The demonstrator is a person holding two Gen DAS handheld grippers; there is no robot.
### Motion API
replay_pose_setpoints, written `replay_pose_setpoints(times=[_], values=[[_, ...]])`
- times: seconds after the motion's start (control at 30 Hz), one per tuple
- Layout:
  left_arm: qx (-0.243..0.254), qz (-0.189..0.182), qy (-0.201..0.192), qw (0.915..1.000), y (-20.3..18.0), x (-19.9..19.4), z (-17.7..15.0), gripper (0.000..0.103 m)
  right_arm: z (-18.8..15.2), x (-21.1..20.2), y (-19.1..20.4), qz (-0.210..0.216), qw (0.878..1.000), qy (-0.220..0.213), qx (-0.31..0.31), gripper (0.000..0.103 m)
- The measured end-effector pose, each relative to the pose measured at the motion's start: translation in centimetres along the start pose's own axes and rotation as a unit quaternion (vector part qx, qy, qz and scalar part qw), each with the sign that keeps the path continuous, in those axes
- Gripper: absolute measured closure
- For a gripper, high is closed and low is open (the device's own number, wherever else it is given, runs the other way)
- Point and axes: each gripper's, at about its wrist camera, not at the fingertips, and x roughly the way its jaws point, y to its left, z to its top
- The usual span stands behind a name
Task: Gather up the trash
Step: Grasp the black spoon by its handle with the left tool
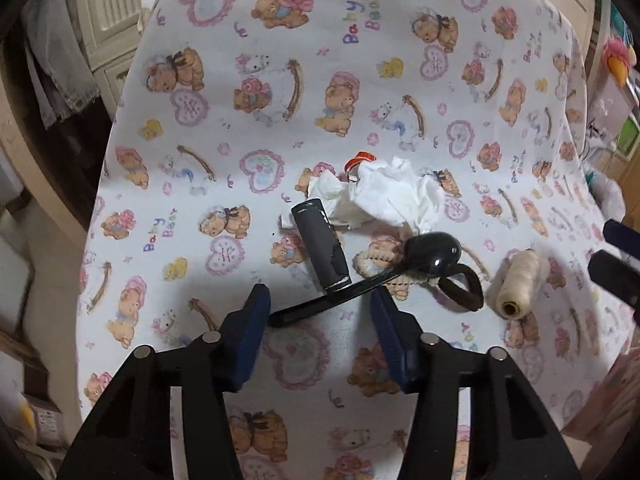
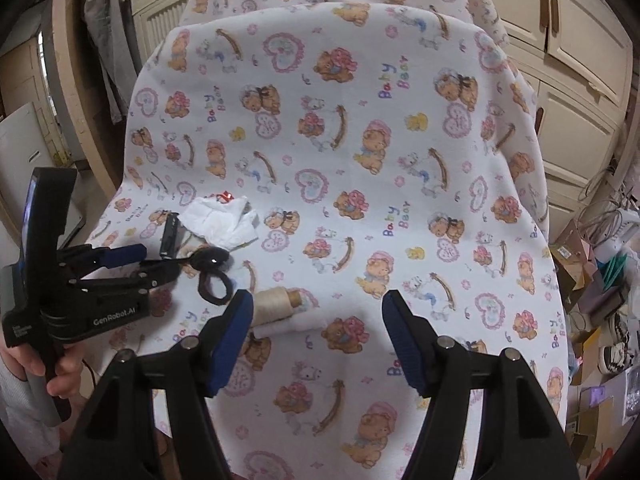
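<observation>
A crumpled white tissue (image 1: 384,196) (image 2: 220,220) lies on the teddy-bear cloth (image 1: 240,80), with a small red-orange piece (image 1: 360,158) behind it. In front of it are a dark grey roll (image 1: 320,244), a black spoon (image 1: 432,256), a brown loop band (image 1: 464,288) and a cream thread spool (image 1: 516,284) (image 2: 276,304). My left gripper (image 1: 320,312) (image 2: 160,262) is open, and the spoon's handle tip lies between its pads untouched. My right gripper (image 2: 316,320) (image 1: 604,250) is open, the spool just beside its left pad.
The cloth-covered surface drops off at the left and right edges. Cream cabinet doors (image 2: 580,60) stand behind it. Boxes and clutter (image 2: 592,280) fill the floor at the right. A hand (image 2: 60,376) holds the left gripper's handle.
</observation>
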Motion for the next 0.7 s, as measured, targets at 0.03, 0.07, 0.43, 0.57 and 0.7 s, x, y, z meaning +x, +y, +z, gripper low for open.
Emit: replay_pose_setpoints(times=[0.03, 0.07, 0.43, 0.57, 0.7], values=[[0.001, -0.002, 0.0, 1.0, -0.1, 0.0, 0.0, 0.056, 0.0, 0.1, -0.3, -0.001, 1.0, 0.003, 0.006, 0.038], [0.003, -0.001, 0.001, 1.0, -0.3, -0.1, 0.0, 0.062, 0.0, 0.2, -0.7, 0.0, 1.0, 0.006, 0.013, 0.038], [-0.006, -0.01, 0.038, 0.9992, -2.0, -0.8, -0.6, 0.093, -0.1, 0.5, -2.9, -0.011, 0.997, 0.025, 0.068, 0.038], [-0.005, -0.065, 0.032, 0.9974, -2.5, -2.8, -1.2, 0.096, 0.0, 0.2, -2.7, -0.015, 0.998, 0.021, 0.064, 0.038], [0.023, -0.051, -0.005, 0.9984, -3.5, -5.1, -1.2, 0.096, 0.1, 0.5, -3.1, -0.016, 0.996, 0.033, 0.078, 0.038]])
